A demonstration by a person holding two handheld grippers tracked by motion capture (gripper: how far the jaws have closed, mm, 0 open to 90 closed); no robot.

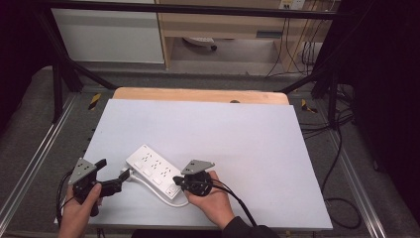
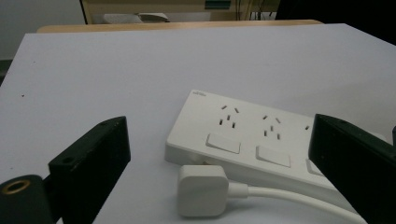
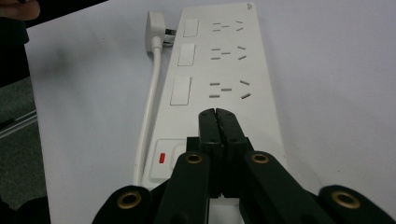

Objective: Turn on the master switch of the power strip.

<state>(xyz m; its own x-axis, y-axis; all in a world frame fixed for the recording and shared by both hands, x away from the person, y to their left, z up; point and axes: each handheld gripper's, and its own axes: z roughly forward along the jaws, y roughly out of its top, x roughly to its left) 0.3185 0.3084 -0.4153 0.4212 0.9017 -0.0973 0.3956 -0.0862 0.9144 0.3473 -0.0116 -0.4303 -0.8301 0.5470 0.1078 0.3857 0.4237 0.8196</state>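
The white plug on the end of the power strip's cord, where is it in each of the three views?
High view: the white plug lies at the near left end of the power strip, by the left gripper.
Left gripper view: bottom centre, between the open jaws.
Right gripper view: top left, beside the strip.
Shared landmark: the strip's row of white switches.
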